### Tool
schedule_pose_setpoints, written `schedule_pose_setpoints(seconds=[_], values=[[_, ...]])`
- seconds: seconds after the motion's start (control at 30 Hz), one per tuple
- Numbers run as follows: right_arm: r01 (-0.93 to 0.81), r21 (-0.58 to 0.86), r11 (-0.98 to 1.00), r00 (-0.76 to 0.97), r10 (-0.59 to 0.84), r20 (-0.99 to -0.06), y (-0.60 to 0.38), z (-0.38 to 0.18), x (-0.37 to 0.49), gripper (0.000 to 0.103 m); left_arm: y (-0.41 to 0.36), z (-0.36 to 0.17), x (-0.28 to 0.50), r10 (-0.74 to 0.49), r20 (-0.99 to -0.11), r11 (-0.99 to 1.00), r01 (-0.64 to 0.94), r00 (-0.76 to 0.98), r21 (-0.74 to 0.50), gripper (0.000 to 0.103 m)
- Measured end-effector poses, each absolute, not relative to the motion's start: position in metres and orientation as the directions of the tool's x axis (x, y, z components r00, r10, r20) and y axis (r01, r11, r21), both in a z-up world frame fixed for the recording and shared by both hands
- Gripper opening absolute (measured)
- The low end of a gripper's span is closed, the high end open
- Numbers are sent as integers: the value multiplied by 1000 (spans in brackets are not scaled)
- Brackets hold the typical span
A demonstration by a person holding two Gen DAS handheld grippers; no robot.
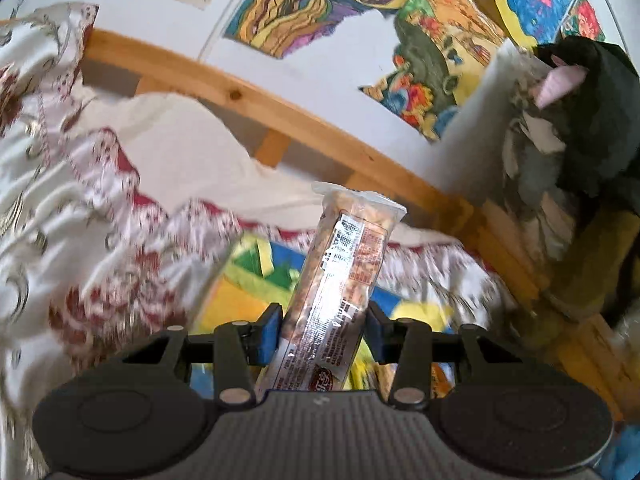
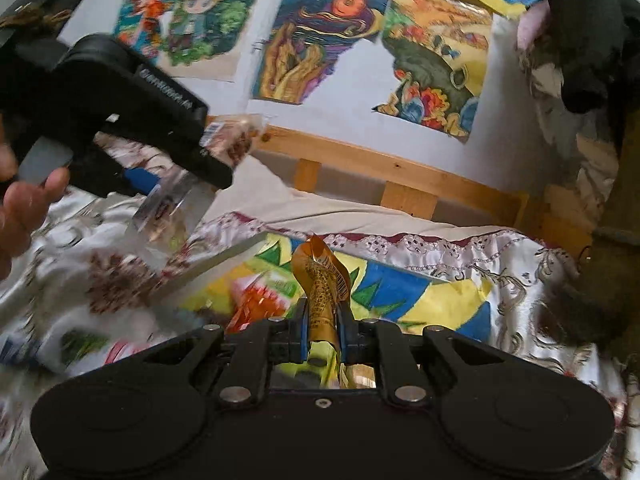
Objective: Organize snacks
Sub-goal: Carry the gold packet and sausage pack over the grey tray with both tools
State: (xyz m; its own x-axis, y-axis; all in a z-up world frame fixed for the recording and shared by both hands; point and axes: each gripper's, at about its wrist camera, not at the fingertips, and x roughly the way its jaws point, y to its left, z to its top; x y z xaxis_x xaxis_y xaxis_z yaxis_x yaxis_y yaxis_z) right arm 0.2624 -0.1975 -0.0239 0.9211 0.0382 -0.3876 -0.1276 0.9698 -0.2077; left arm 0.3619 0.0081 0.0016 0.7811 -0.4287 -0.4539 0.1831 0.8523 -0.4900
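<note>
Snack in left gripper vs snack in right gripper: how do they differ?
The clear snack pack in the left gripper is see-through, showing brownish pieces inside; the gold snack wrapper in the right gripper is opaque. The clear snack pack is wide, flat and stands stiffly; the gold snack wrapper is narrow, with a twisted, curled top. Both are printed, held near the lower end, and lifted above the colourful sheet.
</note>
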Motion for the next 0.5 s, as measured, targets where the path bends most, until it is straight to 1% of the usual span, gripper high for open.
schedule_pose_setpoints(seconds=[0.07, 0.13, 0.27, 0.4, 0.5], values=[[-122, -223, 967, 929, 32, -370, -196, -28, 282, 14, 9, -3, 373, -412, -435, 862, 188, 801, -470, 47], [-116, -231, 966, 928, 23, -372, -195, -35, 300, 14, 12, -8, 384, -398, -429, 868, 181, 811, -463, 47], [-105, -209, 972, 916, 13, -401, -194, -54, 329, 14, 18, -26, 405, -403, -401, 838, 156, 823, -523, 47], [-109, -215, 970, 898, 3, -440, -190, -71, 344, 14, 10, -45, 414, -380, -427, 872, 164, 821, -461, 47], [-116, -206, 972, 875, 1, -483, -188, -81, 351, 14, 4, -61, 421, -385, -472, 876, 152, 793, -458, 47]])
